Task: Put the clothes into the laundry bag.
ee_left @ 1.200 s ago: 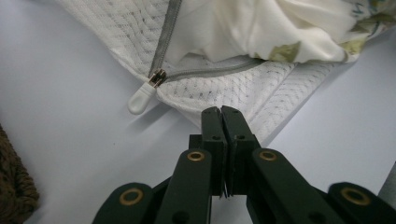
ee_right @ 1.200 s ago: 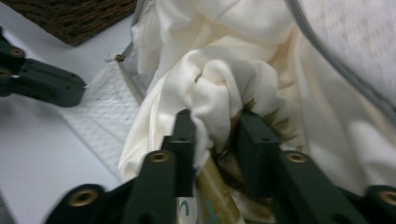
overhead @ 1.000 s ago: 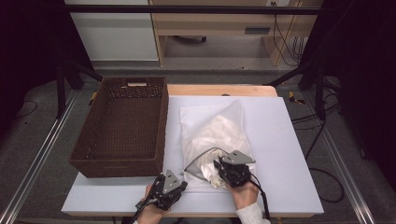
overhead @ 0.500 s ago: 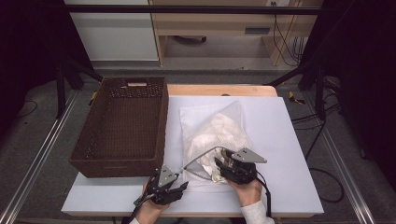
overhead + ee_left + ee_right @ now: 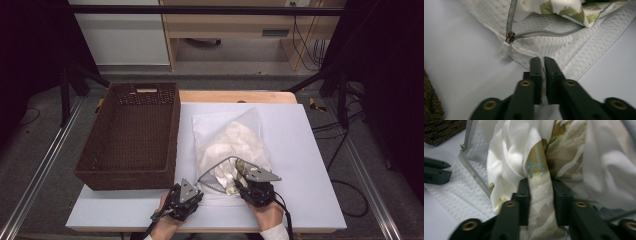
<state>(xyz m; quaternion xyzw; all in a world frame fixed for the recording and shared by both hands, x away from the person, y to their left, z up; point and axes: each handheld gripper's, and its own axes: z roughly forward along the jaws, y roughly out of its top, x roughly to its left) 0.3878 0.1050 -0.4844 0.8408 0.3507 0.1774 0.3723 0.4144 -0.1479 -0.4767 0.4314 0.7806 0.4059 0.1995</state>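
Observation:
A white mesh laundry bag (image 5: 210, 122) lies on the white table, its grey zipper mouth open toward me. White cloth with a leaf print (image 5: 240, 140) fills it. My left gripper (image 5: 182, 197) has just been closing and is shut on the bag's near edge (image 5: 549, 47), right of the zipper pull (image 5: 510, 37). My right gripper (image 5: 255, 187) reaches into the mouth. Its jaws have just been closing and are shut on a fold of the printed cloth (image 5: 539, 167) marked with a blue H. The left gripper's jaws (image 5: 436, 172) rest on the mesh at the far left.
A dark brown wicker basket (image 5: 125, 178) stands at the left of the table (image 5: 310, 165), close beside the bag. The table's front edge is just behind both hands. Bare tabletop lies right of the bag.
The right gripper has dropped a little toward the table with the cloth. The left gripper has stayed at the bag's near edge.

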